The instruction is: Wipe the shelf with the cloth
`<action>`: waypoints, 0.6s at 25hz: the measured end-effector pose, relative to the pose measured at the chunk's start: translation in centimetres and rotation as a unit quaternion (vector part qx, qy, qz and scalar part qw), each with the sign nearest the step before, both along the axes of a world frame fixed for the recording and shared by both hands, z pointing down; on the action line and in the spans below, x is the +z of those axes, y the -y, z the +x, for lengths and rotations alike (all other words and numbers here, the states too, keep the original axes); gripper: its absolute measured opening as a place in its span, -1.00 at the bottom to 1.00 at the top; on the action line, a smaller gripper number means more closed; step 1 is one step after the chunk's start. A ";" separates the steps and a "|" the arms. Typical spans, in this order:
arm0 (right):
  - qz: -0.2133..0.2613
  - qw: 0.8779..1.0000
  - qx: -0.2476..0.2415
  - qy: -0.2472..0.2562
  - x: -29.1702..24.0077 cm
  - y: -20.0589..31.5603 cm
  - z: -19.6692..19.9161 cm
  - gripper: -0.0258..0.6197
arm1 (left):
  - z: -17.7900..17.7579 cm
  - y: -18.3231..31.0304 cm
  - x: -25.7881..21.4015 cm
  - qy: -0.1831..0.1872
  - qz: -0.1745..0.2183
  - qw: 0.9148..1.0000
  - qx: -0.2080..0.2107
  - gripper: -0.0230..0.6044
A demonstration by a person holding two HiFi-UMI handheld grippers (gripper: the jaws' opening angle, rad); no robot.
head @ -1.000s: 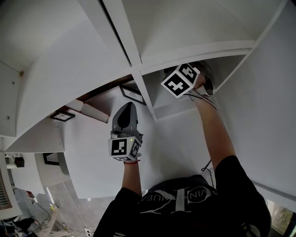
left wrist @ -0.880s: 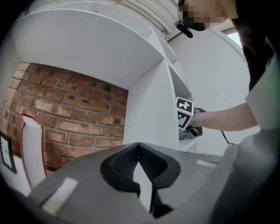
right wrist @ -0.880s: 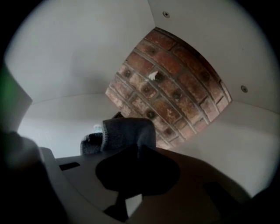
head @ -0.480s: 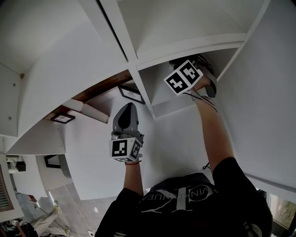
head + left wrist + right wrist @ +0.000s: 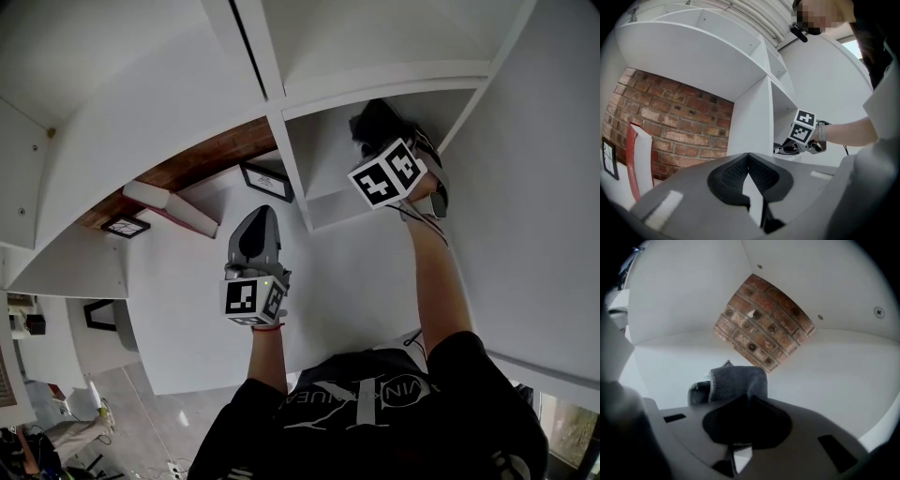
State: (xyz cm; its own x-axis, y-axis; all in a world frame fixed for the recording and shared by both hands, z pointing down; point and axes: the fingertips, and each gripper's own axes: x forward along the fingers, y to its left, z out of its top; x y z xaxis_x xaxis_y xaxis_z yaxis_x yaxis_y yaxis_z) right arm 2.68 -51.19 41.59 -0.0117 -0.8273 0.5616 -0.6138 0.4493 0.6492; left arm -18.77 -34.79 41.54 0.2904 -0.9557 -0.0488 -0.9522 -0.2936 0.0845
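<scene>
Shifted rightward in its compartment since the earlier frames, the right gripper (image 5: 749, 398) now leaves the dark grey cloth (image 5: 373, 122) showing beyond its marker cube. At far left, a small framed picture (image 5: 125, 228) and a red-edged white board (image 5: 169, 208) stand in the brick-backed bay. Next, the left gripper (image 5: 748, 156) hovers outside the shelf (image 5: 375, 89), jaws pressed together on nothing. Rightmost, the right gripper's jaws pinch the cloth inside the right compartment, low by its white floor.

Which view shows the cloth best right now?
Right gripper view: the grey cloth sits dead centre, pinched in the shut right tool, edges visible. Head view shows only a dark bunch past that tool. Left gripper view: too small and distant to make out.
</scene>
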 end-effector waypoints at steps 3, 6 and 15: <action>0.000 1.000 -0.018 0.019 -0.2 -1.2 0.1 -0.81 | -0.1 -0.9 0.0 0.002 -0.001 1.000 -0.003 -0.89; 0.001 0.999 -0.048 0.017 -0.3 -2.8 -1.0 -0.81 | -0.1 -1.4 -0.1 0.003 -0.001 1.000 -0.006 -0.89; -0.005 0.991 -0.129 0.032 0.0 -7.4 -6.7 -0.81 | 1.4 -2.3 -0.8 0.003 0.004 1.000 0.005 -0.89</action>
